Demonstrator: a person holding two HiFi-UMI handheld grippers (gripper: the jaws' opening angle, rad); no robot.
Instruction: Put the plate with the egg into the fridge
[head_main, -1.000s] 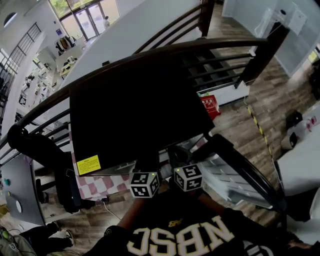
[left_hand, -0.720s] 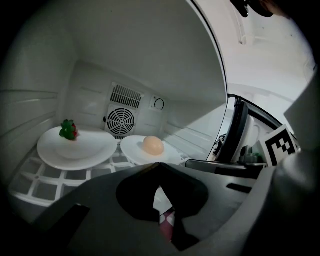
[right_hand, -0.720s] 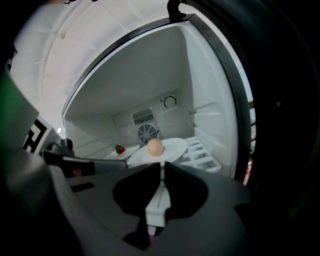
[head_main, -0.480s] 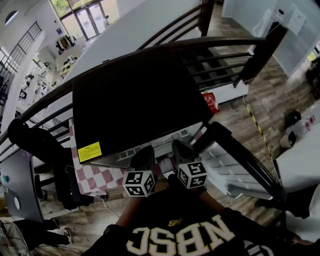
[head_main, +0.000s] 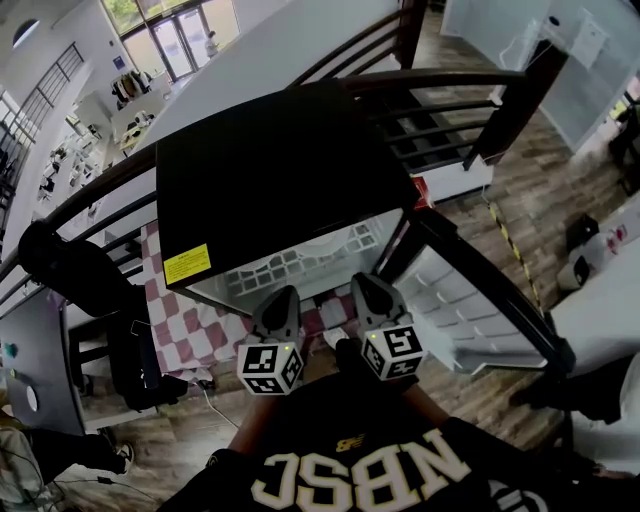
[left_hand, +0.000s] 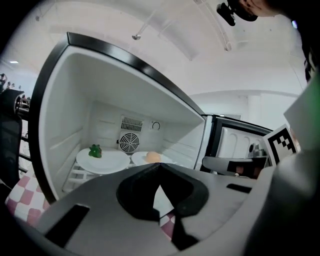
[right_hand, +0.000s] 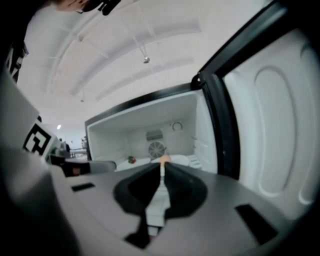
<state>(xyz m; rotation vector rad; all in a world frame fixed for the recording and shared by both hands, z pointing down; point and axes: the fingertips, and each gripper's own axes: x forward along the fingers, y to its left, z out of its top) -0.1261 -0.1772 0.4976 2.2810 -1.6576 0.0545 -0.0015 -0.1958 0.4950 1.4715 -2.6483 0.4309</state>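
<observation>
Where the fridge (left_hand: 65, 125) stands open, a white plate (left_hand: 138, 159) bearing a tan egg (left_hand: 153, 156) rests inside. The left gripper (left_hand: 159, 167) and right gripper (right_hand: 162, 168) are clenched, empty.

Fridge (head_main: 270, 180) matt black outside, smooth white plastic inside; the floor (head_main: 545, 200) looks wooden

Head view: fridge (head_main: 270, 170) top hides its inside. Left gripper view: left gripper (left_hand: 159, 169) covers front edge of egg plate (left_hand: 140, 159); green item (left_hand: 95, 150) on 2nd plate (left_hand: 105, 163) too small to identify.
</observation>
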